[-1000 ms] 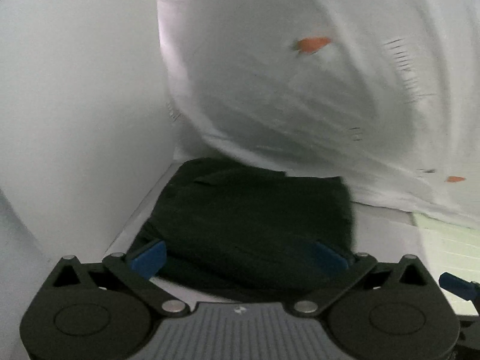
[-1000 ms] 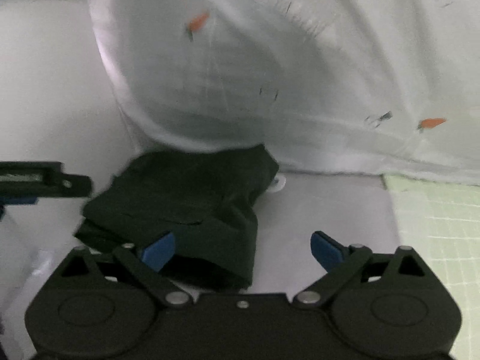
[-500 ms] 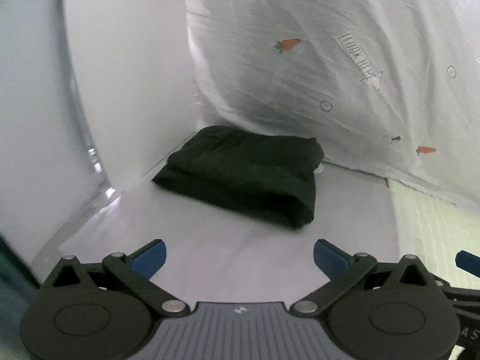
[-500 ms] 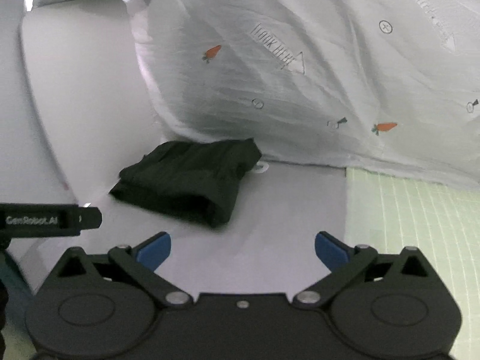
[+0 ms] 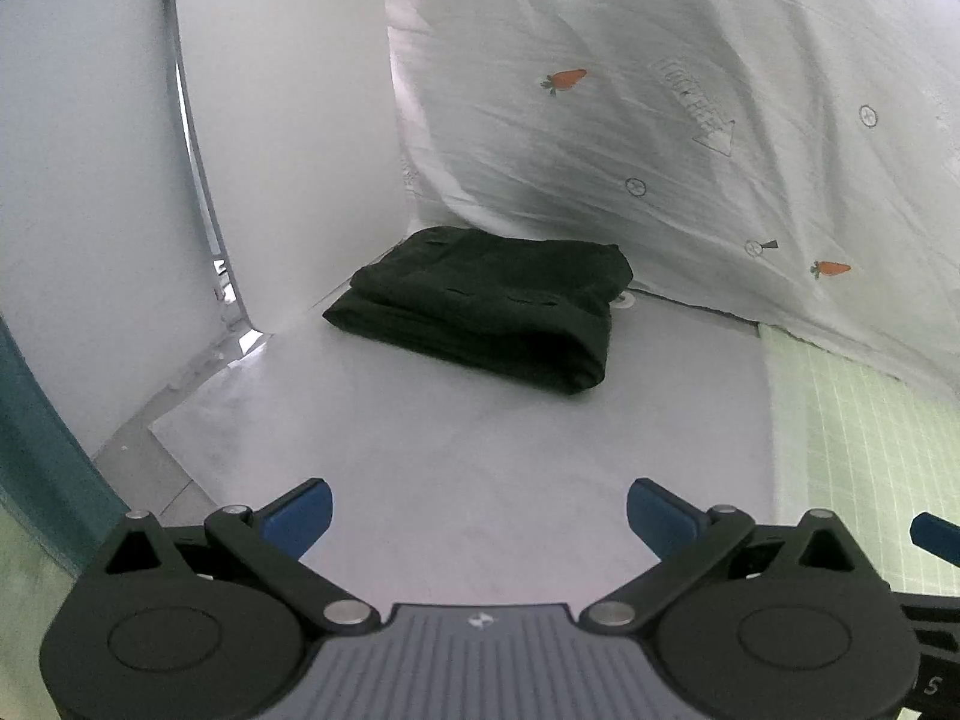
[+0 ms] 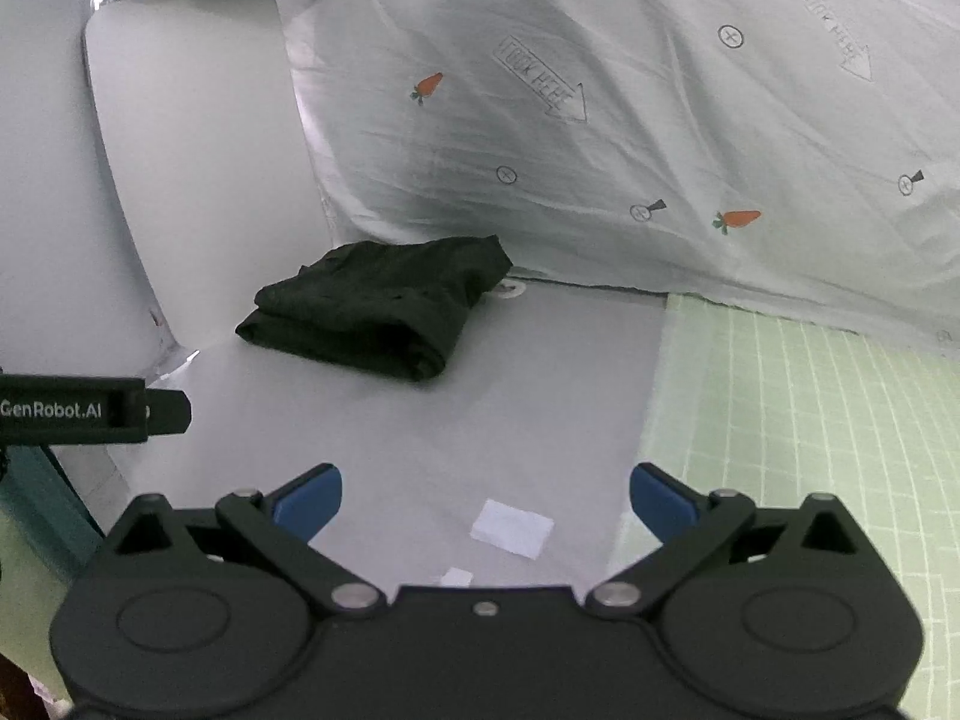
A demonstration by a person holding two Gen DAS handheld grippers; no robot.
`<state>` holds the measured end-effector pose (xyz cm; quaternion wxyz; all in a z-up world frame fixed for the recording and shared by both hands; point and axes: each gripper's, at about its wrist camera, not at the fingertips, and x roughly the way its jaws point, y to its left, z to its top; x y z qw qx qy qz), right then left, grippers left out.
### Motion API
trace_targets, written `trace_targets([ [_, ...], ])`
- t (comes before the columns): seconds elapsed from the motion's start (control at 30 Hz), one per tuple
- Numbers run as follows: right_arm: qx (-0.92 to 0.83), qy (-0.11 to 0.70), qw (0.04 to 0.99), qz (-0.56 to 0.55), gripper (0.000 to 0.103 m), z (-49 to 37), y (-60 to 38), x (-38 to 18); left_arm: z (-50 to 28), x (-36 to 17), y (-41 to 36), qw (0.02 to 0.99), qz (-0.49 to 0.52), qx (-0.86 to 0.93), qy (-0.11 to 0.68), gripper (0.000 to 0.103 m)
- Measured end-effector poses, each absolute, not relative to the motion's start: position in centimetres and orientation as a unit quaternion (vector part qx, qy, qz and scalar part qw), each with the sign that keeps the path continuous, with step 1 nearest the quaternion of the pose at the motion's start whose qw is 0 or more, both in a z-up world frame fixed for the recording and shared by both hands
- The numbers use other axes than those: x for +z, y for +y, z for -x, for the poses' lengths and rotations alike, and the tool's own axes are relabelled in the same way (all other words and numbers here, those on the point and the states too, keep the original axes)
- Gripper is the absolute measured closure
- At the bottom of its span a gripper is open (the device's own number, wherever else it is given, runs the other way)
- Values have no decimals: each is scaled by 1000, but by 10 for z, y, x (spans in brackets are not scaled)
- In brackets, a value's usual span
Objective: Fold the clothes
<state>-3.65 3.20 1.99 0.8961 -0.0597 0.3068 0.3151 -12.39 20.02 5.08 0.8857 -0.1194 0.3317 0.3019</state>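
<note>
Lying folded at frame centre, above both tools: black garment (image 5: 498,306), long axis running upper left to lower right, tucked against white printed sheet (image 5: 690,120). Left gripper (image 5: 479,513) and right gripper (image 6: 485,495) level, well apart from it, jaws wide, empty. Left sits squarer to it.

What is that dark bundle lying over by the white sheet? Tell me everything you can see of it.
The black garment is a piece of soft, matte cloth folded into a thick, roughly rectangular bundle, with layered edges and a rounded fold at its near corner. It lies flat on the grey surface, its far edge against the white printed sheet. A small white disc peeks out beside it. Neither gripper touches it.
</note>
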Motion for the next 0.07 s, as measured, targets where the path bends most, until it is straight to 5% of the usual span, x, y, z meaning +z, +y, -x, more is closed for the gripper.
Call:
trace_targets([
  [0.07, 315, 305, 897, 60, 0, 37, 29, 20, 124, 51, 197, 886, 119, 301, 332, 0],
])
